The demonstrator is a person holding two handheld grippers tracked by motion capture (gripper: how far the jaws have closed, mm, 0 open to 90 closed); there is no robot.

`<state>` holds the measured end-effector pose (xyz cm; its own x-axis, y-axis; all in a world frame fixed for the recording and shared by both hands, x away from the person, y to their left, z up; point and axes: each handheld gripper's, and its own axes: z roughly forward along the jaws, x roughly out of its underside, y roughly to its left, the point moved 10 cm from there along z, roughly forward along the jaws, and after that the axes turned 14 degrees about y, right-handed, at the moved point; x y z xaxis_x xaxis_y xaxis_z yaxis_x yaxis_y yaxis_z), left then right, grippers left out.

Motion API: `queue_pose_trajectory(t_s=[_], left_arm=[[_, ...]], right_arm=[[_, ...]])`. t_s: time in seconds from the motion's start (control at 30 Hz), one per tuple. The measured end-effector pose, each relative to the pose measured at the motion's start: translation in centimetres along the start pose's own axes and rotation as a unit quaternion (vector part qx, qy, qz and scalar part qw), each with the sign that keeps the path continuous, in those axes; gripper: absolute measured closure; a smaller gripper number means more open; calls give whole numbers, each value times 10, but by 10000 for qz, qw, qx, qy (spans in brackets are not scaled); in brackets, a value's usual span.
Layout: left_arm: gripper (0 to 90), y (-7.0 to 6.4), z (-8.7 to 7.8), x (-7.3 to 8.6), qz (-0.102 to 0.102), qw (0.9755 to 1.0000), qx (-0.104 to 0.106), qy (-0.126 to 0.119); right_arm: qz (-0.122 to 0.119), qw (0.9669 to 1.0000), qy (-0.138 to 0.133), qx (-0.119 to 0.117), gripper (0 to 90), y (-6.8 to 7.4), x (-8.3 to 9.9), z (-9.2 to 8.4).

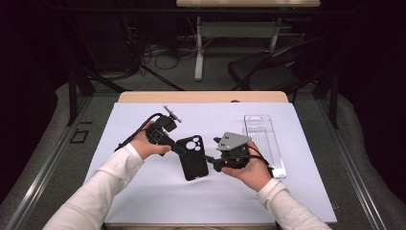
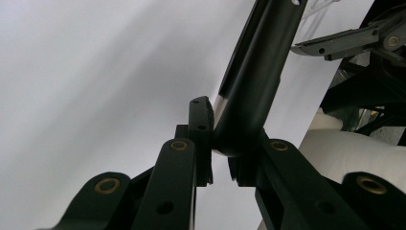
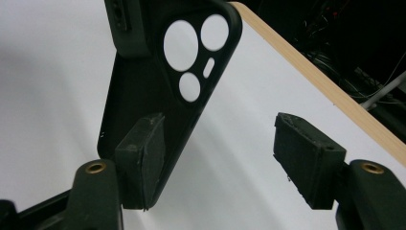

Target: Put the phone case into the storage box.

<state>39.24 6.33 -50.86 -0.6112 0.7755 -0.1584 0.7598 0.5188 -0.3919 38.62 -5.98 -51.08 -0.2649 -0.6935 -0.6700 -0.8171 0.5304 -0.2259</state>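
Black phone case (image 1: 193, 157) in left gripper (image 1: 178, 148) fingers

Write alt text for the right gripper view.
A black phone case with camera cutouts stands tilted between the right gripper's open jaws, its edge at one pad and well clear of the other. Behind lie a white table cover and the table's wooden edge.

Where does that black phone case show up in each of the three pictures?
High view: phone case at centre, between both hands.
Left gripper view: its edge rises from the clamped fingers.
Right gripper view: upper left, camera holes showing.
Shared landmark: white table cover.
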Motion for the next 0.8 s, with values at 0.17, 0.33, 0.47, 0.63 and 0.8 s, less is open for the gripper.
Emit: queue_pose_trajectory(t_s=[0.17, 0.33, 0.47, 0.63, 0.8], left_arm=[[816, -3, 3, -3, 42, 10000, -10, 48], [816, -6, 5, -6, 97, 9999, -12, 83], [816, -8, 8, -7, 117, 9998, -20, 132], [816, -10, 10, -8, 127, 9998, -44, 156], [815, -11, 11, -9, 145, 9997, -60, 204]], right_arm=[[-85, 9999, 23, 68, 351, -2, -4, -1], [-119, 9999, 52, 102, 370, -3, -6, -2], [-150, 9998, 38, 117, 405, -3, -9, -3], [-296, 9994, 53, 176, 451, 0, -12, -6], [-402, 9988, 99, 247, 491, 1, -14, -7]])
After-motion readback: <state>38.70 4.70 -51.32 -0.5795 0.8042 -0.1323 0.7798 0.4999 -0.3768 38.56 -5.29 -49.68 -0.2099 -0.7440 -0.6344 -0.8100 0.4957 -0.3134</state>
